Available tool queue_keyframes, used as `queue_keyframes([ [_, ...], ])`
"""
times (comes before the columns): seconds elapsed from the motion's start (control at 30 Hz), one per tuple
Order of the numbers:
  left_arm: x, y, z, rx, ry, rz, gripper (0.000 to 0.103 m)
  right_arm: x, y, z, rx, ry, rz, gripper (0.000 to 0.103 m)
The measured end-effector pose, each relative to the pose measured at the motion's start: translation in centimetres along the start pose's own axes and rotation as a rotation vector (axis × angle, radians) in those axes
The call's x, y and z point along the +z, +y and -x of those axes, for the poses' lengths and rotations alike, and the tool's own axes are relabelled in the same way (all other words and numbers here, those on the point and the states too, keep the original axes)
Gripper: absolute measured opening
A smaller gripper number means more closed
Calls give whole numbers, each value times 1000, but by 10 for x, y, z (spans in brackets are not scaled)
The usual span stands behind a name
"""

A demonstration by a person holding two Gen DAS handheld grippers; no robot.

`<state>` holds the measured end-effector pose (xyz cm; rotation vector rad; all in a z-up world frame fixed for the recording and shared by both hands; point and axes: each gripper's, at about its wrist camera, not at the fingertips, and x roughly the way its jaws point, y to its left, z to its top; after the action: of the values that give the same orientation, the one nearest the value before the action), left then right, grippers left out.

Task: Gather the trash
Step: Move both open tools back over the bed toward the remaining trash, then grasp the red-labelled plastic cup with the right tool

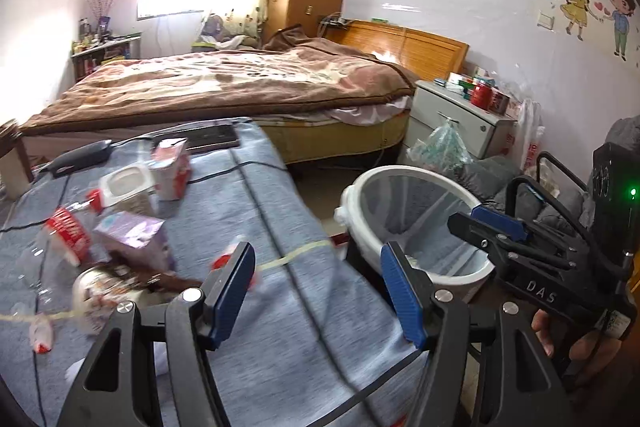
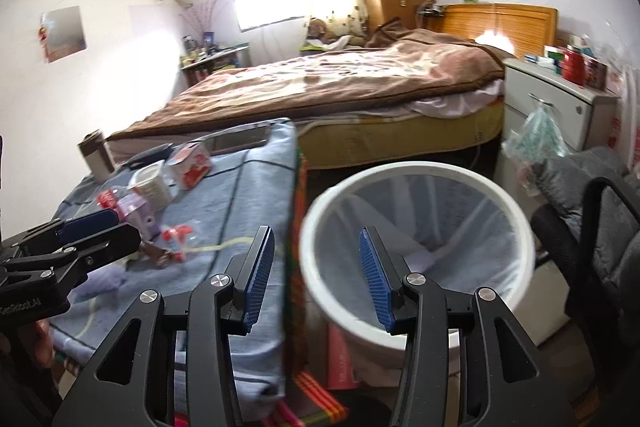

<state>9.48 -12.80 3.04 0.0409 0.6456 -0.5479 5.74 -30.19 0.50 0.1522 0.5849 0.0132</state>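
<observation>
Trash lies on the blue-covered table (image 1: 280, 307): a red-and-white carton (image 1: 172, 167), a white tub (image 1: 124, 187), a purple carton (image 1: 136, 235), a clear bottle with a red label (image 1: 64, 239) and small wrappers (image 2: 176, 235). A white bin (image 2: 416, 167) with a pale liner stands on the floor right of the table, also seen in the left wrist view as the bin (image 1: 356, 195). My left gripper (image 1: 318, 291) is open and empty over the table's right part. My right gripper (image 2: 318, 279) is open and empty, straddling the bin's near-left rim. Each gripper shows in the other's view: right gripper (image 1: 480, 221), left gripper (image 2: 104, 229).
A bed (image 1: 240, 83) with a brown blanket fills the room behind the table. A white nightstand (image 1: 456, 115) and a hanging bag (image 1: 440, 147) stand right of it. A black chair (image 2: 592, 227) is right of the bin. A dark cable (image 1: 256, 167) crosses the tablecloth.
</observation>
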Motion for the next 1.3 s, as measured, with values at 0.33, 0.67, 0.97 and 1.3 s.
queue_keyframes([
  [0.33, -29, 73, 35, 141, -9, 74, 68, -4, 44, -20, 79, 33, 90, 53],
  [0.67, -57, 118, 44, 215, 43, 91, 70, -8, 84, -45, 131, 100, 135, 53],
  [0.97, -70, 133, 37, 197, 93, 87, 70, -10, 119, -72, 135, 161, 146, 53],
  [1.3, -81, 137, 27, 136, 142, 84, 70, -4, 134, -101, 89, 214, 102, 53],
])
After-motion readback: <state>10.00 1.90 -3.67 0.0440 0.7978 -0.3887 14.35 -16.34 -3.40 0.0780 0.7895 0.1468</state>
